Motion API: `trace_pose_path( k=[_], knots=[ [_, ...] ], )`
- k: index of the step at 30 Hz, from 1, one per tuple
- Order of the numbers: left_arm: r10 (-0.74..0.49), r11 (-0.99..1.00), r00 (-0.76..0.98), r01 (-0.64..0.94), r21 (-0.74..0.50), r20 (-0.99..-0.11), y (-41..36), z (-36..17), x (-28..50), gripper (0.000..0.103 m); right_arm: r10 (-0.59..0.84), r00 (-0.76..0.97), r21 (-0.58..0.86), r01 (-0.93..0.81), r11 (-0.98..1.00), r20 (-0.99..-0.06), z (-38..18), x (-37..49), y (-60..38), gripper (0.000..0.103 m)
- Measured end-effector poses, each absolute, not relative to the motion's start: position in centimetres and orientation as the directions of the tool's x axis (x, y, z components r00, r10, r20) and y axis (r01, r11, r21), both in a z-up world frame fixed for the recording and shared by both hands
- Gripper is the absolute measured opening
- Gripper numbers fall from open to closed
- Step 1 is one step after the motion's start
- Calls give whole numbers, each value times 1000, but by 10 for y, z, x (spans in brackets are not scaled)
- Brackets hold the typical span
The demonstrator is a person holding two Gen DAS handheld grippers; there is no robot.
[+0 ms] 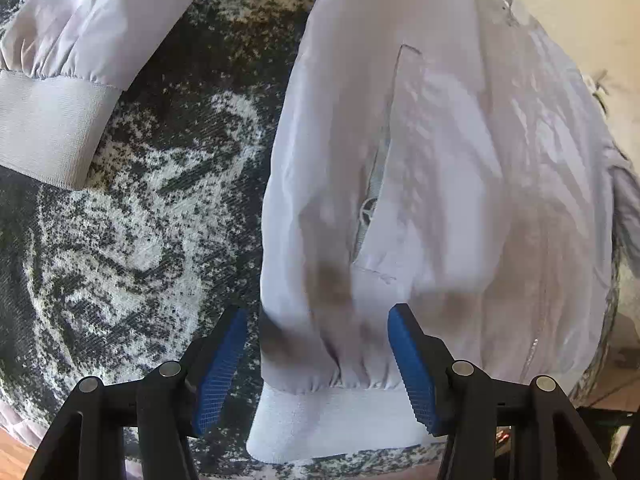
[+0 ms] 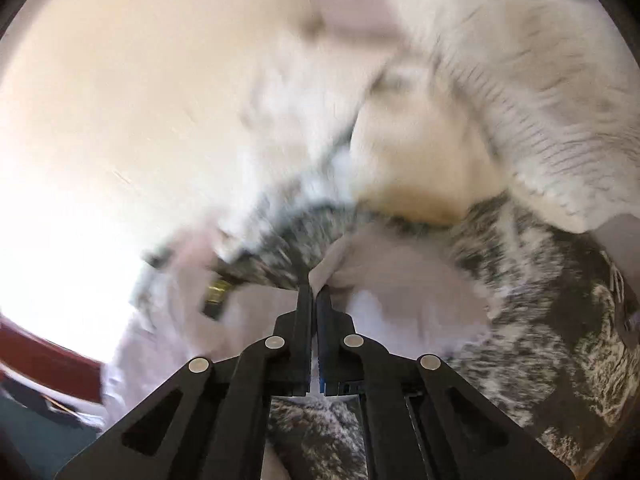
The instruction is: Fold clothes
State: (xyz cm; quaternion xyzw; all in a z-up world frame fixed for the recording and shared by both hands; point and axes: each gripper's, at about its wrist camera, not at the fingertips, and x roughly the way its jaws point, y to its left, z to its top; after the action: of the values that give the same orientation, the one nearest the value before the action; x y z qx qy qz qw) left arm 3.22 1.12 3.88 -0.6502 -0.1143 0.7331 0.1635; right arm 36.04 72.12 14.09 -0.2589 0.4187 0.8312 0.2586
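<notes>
A pale lilac zip jacket lies on a dark speckled cloth. Its ribbed white hem sits at the bottom, between the fingers of my left gripper, which is open and hovers just above it. One sleeve with a white ribbed cuff lies apart at the upper left. In the blurred right wrist view, my right gripper is shut on a pinch of the jacket's lilac fabric, lifted off the cloth.
The speckled cloth covers the work surface. A cream wall stands behind. A white knitted garment fills the upper right of the right wrist view. A red edge shows at the lower left.
</notes>
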Motion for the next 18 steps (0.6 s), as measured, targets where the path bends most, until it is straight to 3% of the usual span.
trace_pose_path(
  k=[1, 2, 3, 4, 5, 6, 7, 8, 10, 15, 18],
  knots=[
    [391, -919, -101, -91, -383, -915, 13, 39, 32, 62, 243, -769, 590, -618, -520, -592, 144, 387, 717, 1],
    [397, -917, -99, -91, -389, -912, 14, 39, 32, 62, 271, -798, 613, -592, -523, -539, 145, 412, 713, 8],
    [416, -908, -88, -87, -409, -905, 14, 38, 32, 62, 287, -787, 613, -609, -504, -545, 127, 434, 712, 17],
    [427, -903, -76, -84, -421, -901, 14, 36, 33, 62, 301, -774, 613, -628, -479, -558, 108, 455, 712, 51],
    [436, -899, -67, -81, -431, -898, 15, 34, 33, 62, 268, -722, 617, -687, -383, -638, 77, 470, 718, 75],
    [432, -901, -66, -79, -426, -900, 15, 33, 33, 62, 198, -686, 647, -727, -231, -700, 43, 492, 727, 75],
    [427, -903, -66, -77, -422, -902, 15, 33, 32, 62, 111, -713, 714, -699, -40, -692, 4, 516, 733, 75],
    [423, -905, -65, -75, -418, -904, 15, 32, 32, 62, 55, -753, 753, -648, 110, -656, -24, 533, 737, 62],
    [414, -909, -64, -72, -410, -908, 15, 31, 31, 62, 90, -815, 811, -547, 206, -572, -38, 554, 745, 63],
    [393, -919, -61, -63, -389, -918, 16, 27, 30, 62, 177, -675, 651, -738, -177, -716, 26, 494, 757, 72],
    [380, -925, -59, -58, -377, -923, 16, 25, 29, 62, 302, -535, 295, -761, -578, -789, 62, 410, 723, 74]
  ],
)
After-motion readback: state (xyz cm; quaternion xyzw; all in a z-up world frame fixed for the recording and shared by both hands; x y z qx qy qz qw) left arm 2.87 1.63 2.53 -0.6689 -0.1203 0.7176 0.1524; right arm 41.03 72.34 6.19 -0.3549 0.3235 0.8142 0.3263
